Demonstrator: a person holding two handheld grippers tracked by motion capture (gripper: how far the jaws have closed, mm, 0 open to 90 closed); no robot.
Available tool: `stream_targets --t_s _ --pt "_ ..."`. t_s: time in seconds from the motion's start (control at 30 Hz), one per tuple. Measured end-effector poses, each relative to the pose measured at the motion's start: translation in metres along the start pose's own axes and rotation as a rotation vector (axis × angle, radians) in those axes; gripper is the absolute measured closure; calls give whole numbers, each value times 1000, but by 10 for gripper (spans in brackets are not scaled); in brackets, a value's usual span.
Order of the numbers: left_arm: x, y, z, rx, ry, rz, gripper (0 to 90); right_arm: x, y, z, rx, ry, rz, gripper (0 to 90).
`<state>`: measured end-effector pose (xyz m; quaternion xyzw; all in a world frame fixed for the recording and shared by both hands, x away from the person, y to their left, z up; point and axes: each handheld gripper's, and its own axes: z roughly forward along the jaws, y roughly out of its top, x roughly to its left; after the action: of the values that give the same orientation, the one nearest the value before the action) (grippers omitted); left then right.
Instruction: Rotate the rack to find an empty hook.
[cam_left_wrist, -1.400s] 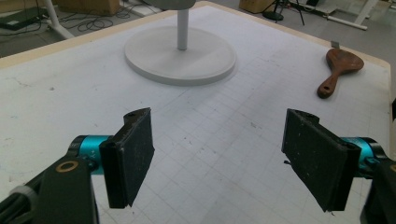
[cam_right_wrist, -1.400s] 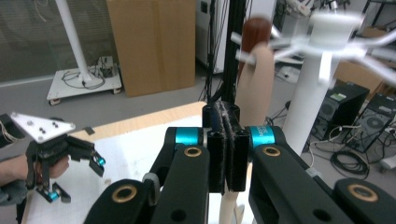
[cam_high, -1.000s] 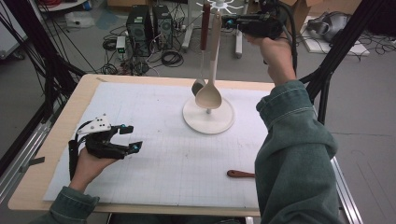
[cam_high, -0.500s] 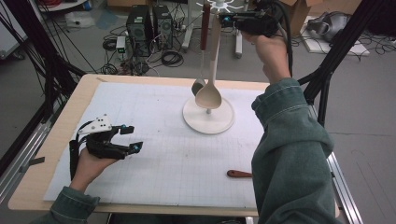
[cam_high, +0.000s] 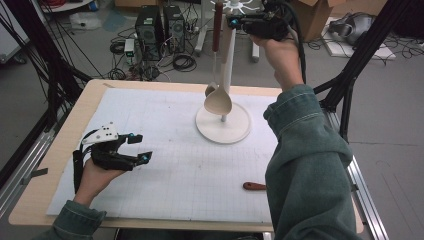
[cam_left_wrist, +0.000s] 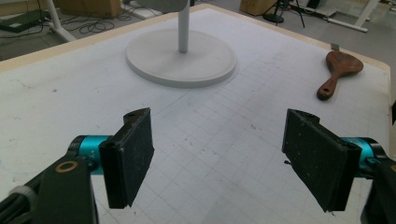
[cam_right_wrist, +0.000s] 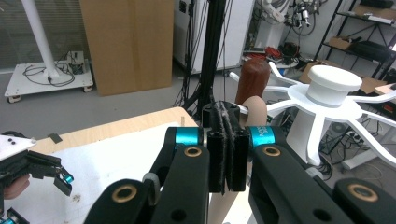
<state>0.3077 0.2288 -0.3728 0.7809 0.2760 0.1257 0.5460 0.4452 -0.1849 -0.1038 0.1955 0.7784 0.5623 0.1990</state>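
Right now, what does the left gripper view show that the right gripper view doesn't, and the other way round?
Left gripper view: the rack's round base and a brown wooden spoon lying flat near the edge of the white gridded mat.
Right gripper view: the right gripper, its fingers shut, up by the rack's white hub, where a brown handle and a pale handle hang.
Both: the mat, the rack's pole, and the left gripper, fingers apart, seen far off from the right gripper.
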Motion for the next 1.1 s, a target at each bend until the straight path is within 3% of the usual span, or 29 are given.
stream_targets --t_s 0.3,0.53,0.73,1.1 --pt "0 1 -2 -6 7 -1 251 -6 -6 -19 -11 -11 9 897" --pt "1 1 -3 -3 5 -3 252 -18 -12 -32 -2 -29 31 897" --pt "2 1 -5 -8 9 -4 252 -27 -16 -41 -27 -46 55 897" --pt "2 1 -6 -7 14 -2 253 -30 -16 -33 -31 -48 66 897"
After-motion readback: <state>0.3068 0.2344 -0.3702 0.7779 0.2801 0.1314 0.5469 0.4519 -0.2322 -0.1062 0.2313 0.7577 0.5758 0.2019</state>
